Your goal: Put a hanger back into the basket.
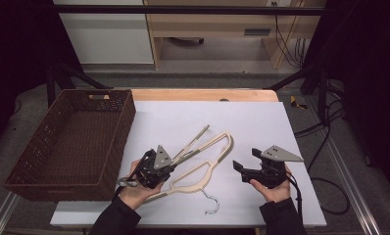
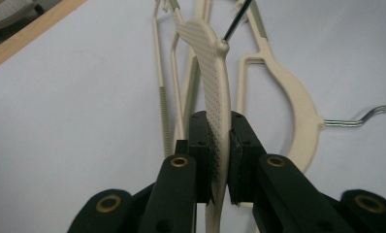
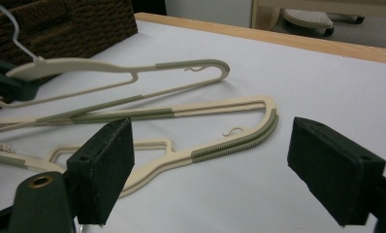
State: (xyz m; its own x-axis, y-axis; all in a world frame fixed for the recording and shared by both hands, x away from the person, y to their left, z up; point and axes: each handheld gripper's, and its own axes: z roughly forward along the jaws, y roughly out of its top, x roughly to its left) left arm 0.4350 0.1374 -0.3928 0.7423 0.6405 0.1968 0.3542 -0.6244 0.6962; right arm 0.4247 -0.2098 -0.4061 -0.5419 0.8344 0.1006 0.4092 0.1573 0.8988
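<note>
Two cream plastic hangers are on the white board (image 1: 261, 122). My left gripper (image 1: 172, 161) (image 2: 219, 131) is shut on the dotted shoulder of one hanger (image 1: 195, 139) (image 2: 215, 73) (image 3: 84, 65), which is tilted up off the board. The other hanger (image 1: 193, 174) (image 2: 293, 92) (image 3: 220, 145) lies flat beside it, its metal hook (image 1: 211, 205) (image 2: 361, 119) pointing toward the near edge. My right gripper (image 1: 247, 160) (image 3: 210, 145) is held to the right of the hangers, open, with nothing between its pads.
A dark brown wicker basket (image 1: 119, 142) (image 3: 84, 24) stands along the left side of the board. The wooden table edge (image 1: 203, 94) runs behind the board. Cables lie on the floor at the right (image 1: 330, 196).
</note>
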